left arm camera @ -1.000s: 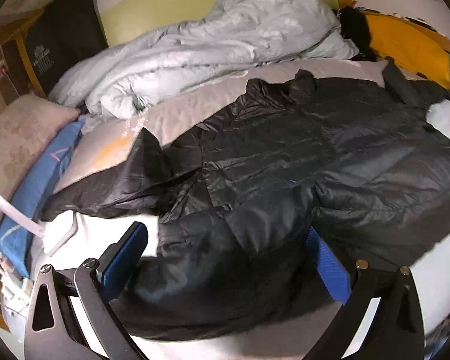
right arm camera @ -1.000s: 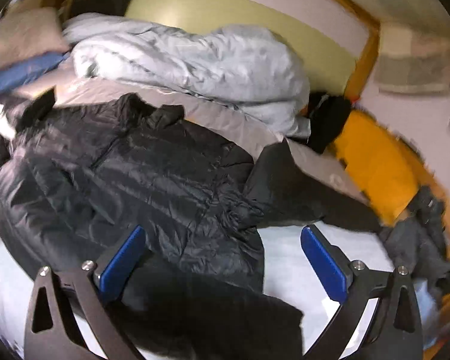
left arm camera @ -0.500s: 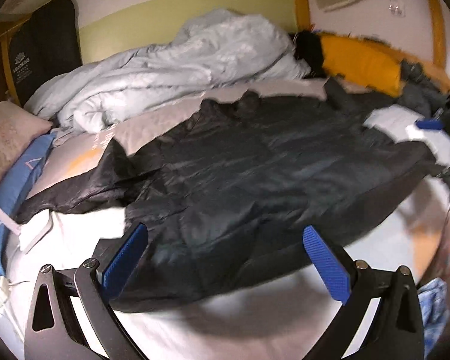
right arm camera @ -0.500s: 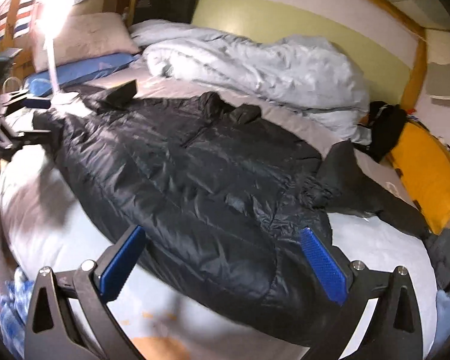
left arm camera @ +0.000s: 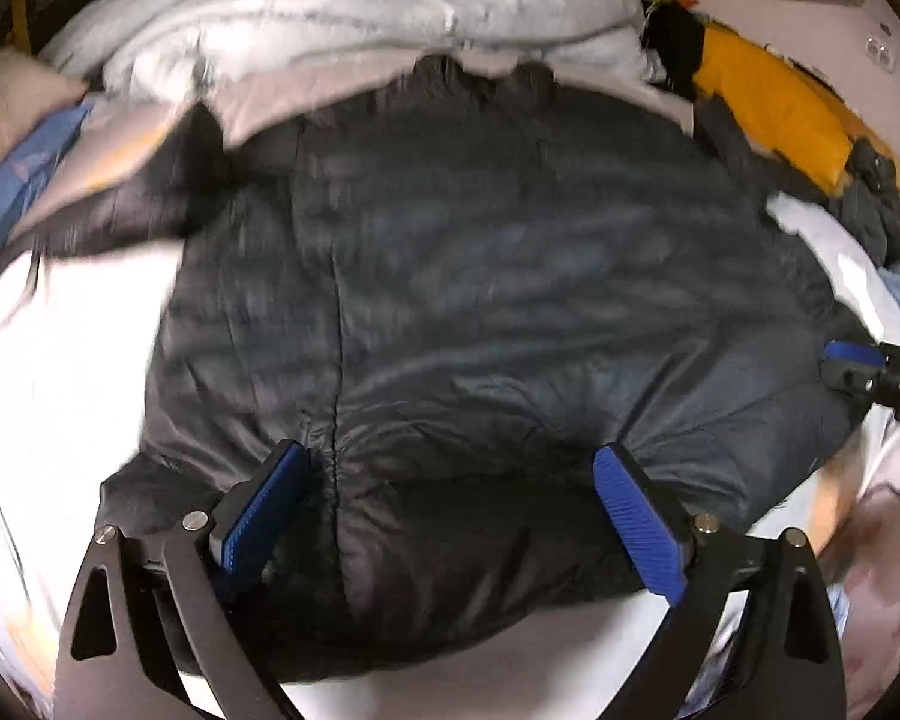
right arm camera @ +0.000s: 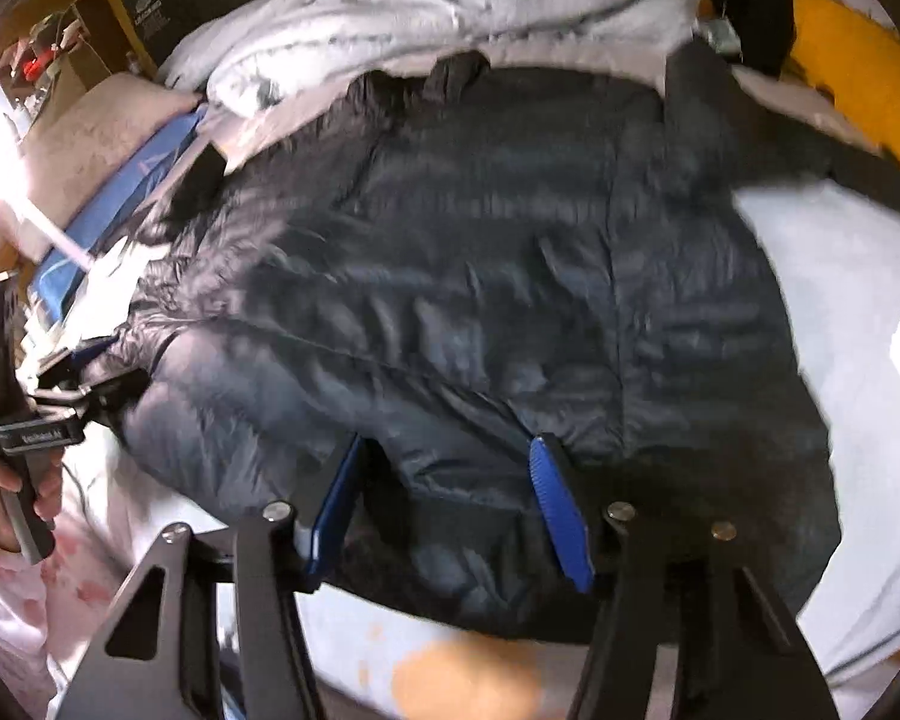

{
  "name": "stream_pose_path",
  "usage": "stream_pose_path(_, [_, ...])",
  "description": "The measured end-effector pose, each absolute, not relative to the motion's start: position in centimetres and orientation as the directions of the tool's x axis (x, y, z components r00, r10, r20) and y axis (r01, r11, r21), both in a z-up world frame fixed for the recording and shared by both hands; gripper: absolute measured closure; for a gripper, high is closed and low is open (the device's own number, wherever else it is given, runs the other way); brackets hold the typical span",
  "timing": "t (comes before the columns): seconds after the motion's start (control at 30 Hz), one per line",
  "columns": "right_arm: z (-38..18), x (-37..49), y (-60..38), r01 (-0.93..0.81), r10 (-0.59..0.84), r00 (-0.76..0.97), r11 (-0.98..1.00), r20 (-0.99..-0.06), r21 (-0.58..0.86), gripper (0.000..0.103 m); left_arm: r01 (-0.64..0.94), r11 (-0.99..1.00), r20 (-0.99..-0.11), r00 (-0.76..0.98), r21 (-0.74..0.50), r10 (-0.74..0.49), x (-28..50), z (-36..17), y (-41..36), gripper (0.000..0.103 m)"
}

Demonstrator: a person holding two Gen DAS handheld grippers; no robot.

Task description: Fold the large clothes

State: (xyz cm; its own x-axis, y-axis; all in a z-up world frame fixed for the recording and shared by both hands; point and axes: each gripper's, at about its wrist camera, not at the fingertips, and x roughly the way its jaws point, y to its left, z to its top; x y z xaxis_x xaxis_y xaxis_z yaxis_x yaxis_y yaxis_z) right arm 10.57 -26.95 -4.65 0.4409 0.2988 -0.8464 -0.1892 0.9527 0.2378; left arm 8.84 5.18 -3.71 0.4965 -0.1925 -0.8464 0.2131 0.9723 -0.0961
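A black puffer jacket (left arm camera: 480,300) lies spread over the white bed sheet (left arm camera: 72,360), collar away from me. My left gripper (left arm camera: 450,462) presses down onto its near hem. The jaws stand wide and are closing, with a broad bulge of jacket between the pads. In the right wrist view the same jacket (right arm camera: 480,270) fills the middle. My right gripper (right arm camera: 447,450) is at the hem further right, jaws closing, and both pads pinch a ridge of fabric. One of its blue pads (left arm camera: 849,353) shows at the right edge of the left wrist view.
A crumpled grey duvet (left arm camera: 360,18) is heaped behind the jacket. A yellow cushion (left arm camera: 774,114) and dark clothes lie at the far right. Beige and blue pillows (right arm camera: 120,138) sit at the left. A hand (right arm camera: 6,480) in a pink patterned sleeve holds the left gripper's handle.
Both grippers have come down and in onto the jacket's near hem. The right jaws have narrowed a lot around the fabric, the left only slightly.
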Motion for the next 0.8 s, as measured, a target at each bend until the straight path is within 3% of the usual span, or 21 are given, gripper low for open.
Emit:
stream_pose_path(0.1, [-5.3, 8.2, -27.1, -0.207, 0.288, 0.428, 0.954, -0.857, 0.217, 0.048, 0.198, 0.975, -0.842, 0.507, -0.097, -0.186, 5.7, -4.1, 5.5, 0.008])
stream_pose_path(0.23, [-1.8, 7.8, -26.7, -0.220, 0.253, 0.567, 0.964, -0.784, 0.152, 0.047, 0.193, 0.972, -0.763, 0.606, -0.133, -0.224, 5.9, -0.4, 5.6, 0.008])
stream_pose_path(0.33, [0.4, 10.7, -26.3, -0.174, 0.218, 0.612, 0.975, -0.760, 0.139, 0.037, 0.183, 0.977, -0.721, 0.662, -0.112, -0.207, 8.7, 2.4, 4.9, 0.007])
stream_pose_path(0.47, [-1.6, 15.3, -26.3, -0.066, 0.118, 0.542, 0.993, -0.832, 0.097, 0.037, 0.108, 0.994, -0.802, 0.590, -0.030, -0.088, 13.8, 0.6, 4.1, 0.007])
stream_pose_path(0.57, [-3.9, 15.2, -27.7, -0.038, 0.154, 0.471, 0.987, -0.869, 0.155, 0.036, 0.104, 0.992, -0.870, 0.480, -0.073, -0.114, 14.1, -2.9, 4.5, 0.012])
stream_pose_path(0.8, [-5.7, 10.6, -28.6, -0.108, 0.197, 0.440, 0.980, -0.876, 0.166, 0.033, 0.120, 0.987, -0.858, 0.492, -0.103, -0.149, 7.7, -4.8, 6.0, 0.011])
